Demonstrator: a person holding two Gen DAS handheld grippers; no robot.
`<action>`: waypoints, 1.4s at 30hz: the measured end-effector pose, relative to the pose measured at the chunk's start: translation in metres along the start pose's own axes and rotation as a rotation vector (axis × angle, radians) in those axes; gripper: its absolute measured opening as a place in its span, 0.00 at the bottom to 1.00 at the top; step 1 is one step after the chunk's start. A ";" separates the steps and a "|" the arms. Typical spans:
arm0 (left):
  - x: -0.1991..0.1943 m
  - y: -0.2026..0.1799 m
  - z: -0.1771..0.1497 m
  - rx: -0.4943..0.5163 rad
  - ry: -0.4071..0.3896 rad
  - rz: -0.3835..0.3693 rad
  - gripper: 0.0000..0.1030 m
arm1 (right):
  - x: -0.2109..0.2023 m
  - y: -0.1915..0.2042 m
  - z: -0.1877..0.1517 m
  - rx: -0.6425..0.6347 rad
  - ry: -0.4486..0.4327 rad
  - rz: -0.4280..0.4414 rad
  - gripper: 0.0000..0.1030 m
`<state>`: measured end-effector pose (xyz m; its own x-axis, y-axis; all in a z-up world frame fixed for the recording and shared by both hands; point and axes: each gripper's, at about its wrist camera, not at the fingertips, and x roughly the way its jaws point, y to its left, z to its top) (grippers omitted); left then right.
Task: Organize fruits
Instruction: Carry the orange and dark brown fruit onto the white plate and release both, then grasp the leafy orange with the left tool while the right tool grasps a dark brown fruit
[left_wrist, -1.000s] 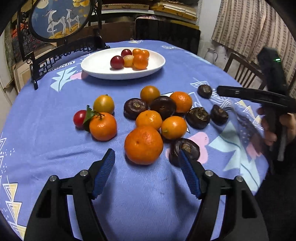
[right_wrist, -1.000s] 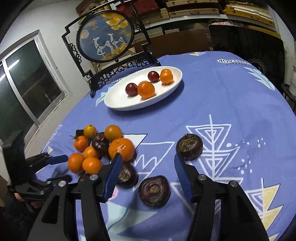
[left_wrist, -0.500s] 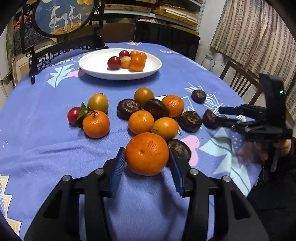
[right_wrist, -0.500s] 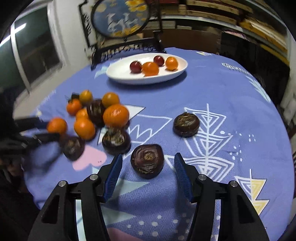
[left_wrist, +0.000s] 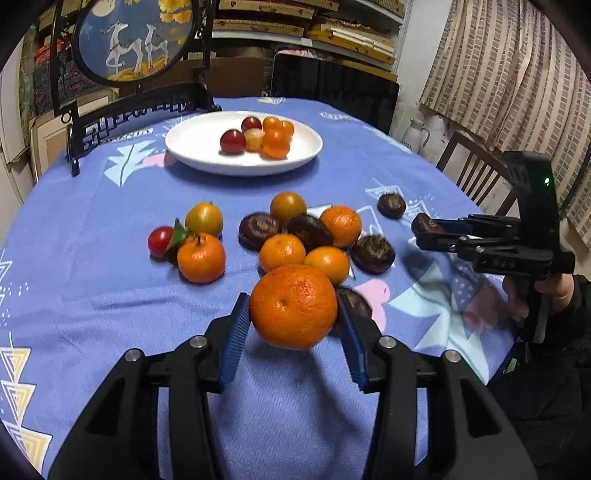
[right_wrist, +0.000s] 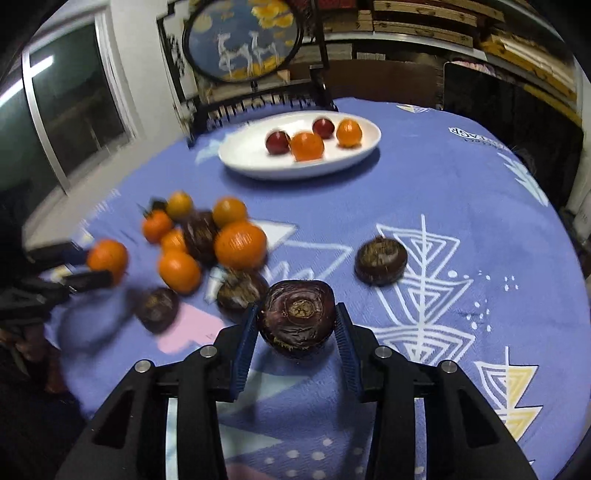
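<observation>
My left gripper (left_wrist: 293, 334) is shut on a large orange (left_wrist: 293, 306) and holds it just above the blue tablecloth. My right gripper (right_wrist: 295, 332) is shut on a dark brown water chestnut (right_wrist: 296, 317), lifted a little off the cloth; it also shows in the left wrist view (left_wrist: 424, 230). A white plate (left_wrist: 192, 142) at the far side holds several small oranges and red tomatoes. A cluster of oranges (left_wrist: 201, 257), a red tomato (left_wrist: 159, 241) and dark chestnuts (left_wrist: 372, 253) lies mid-table.
A framed round deer screen (left_wrist: 136, 40) on a black stand is behind the plate. A wooden chair (left_wrist: 476, 173) and a white jug (left_wrist: 415, 134) are at the right. One chestnut (right_wrist: 381, 260) lies apart on the cloth, right of the cluster.
My left gripper closed on the large orange and lifted it. My right gripper moved onto the near chestnut, closed on it and raised it.
</observation>
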<state>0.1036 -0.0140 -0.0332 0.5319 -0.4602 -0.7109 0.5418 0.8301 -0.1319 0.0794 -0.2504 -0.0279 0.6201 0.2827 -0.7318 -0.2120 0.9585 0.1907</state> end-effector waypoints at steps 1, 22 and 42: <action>-0.002 0.000 0.005 -0.002 -0.013 -0.006 0.44 | -0.004 -0.002 0.004 0.018 -0.013 0.025 0.40; 0.135 0.053 0.167 -0.088 0.094 0.070 0.45 | 0.104 -0.042 0.171 0.117 -0.005 0.003 0.41; 0.031 0.037 0.029 0.051 0.036 0.178 0.69 | 0.031 -0.039 0.051 0.152 -0.059 0.041 0.52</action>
<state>0.1595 -0.0068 -0.0401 0.5994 -0.2954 -0.7439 0.4742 0.8798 0.0327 0.1453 -0.2768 -0.0249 0.6573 0.3191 -0.6827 -0.1241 0.9394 0.3196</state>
